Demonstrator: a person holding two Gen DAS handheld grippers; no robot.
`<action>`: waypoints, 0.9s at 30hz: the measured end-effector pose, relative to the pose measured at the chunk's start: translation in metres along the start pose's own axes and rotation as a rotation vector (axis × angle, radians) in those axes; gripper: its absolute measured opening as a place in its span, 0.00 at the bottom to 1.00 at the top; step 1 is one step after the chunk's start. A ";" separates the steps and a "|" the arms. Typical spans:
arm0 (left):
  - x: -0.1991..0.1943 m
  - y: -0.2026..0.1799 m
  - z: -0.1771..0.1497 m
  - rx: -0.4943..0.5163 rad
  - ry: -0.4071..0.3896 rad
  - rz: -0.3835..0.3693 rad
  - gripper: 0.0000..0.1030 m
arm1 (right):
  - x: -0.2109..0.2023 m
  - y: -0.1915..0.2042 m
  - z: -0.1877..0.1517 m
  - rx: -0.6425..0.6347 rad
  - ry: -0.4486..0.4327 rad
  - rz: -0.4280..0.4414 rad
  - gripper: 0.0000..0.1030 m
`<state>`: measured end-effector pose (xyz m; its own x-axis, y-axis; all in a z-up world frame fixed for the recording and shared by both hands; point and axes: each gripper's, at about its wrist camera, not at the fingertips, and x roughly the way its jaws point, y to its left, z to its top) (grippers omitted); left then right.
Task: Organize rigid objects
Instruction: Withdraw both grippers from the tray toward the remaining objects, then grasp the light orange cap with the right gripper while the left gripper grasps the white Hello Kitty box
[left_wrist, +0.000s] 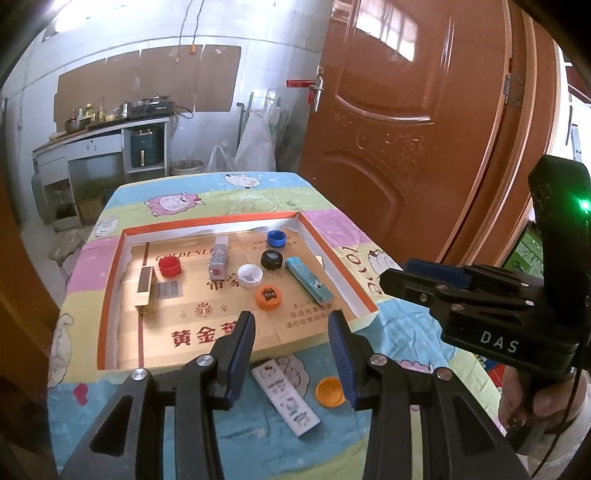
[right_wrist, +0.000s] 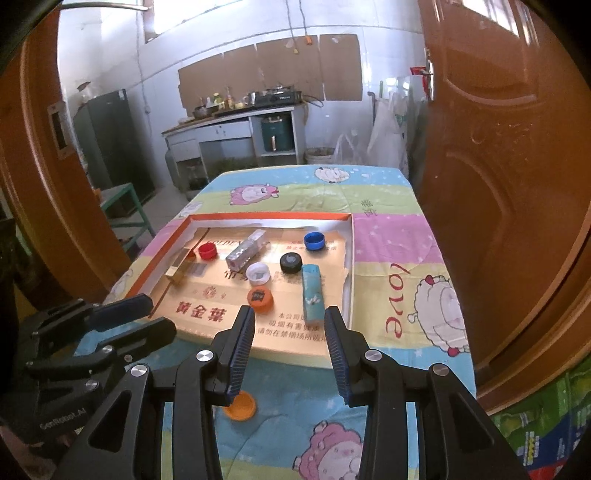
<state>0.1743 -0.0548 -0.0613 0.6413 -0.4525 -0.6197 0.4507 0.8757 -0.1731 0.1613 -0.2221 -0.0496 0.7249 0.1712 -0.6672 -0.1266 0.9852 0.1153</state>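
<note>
White lighter (left_wrist: 285, 397) lies flat — long axis diagonal, outside tray (left_wrist: 360, 291).

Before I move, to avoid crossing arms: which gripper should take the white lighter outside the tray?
Left. The white lighter lies just ahead of the open left gripper, almost between its fingers. The right gripper has only the orange cap near; its view doesn't show the lighter.

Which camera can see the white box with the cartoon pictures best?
The left wrist view. The white box lies whole on the tablecloth in front of the tray, between the open left gripper fingers, beside the orange cap. The right wrist view shows the orange cap but not that box.
</note>
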 end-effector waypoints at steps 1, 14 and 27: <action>-0.004 0.001 -0.003 -0.002 -0.004 0.003 0.40 | -0.002 0.001 -0.002 -0.001 0.001 0.000 0.39; -0.033 0.025 -0.041 -0.076 0.004 0.055 0.40 | 0.015 0.032 -0.066 -0.089 0.118 0.025 0.39; -0.032 0.037 -0.052 -0.107 0.025 0.065 0.40 | 0.049 0.048 -0.093 -0.150 0.174 0.012 0.39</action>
<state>0.1380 0.0003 -0.0879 0.6507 -0.3912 -0.6509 0.3388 0.9166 -0.2122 0.1278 -0.1663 -0.1450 0.5968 0.1671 -0.7848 -0.2430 0.9698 0.0217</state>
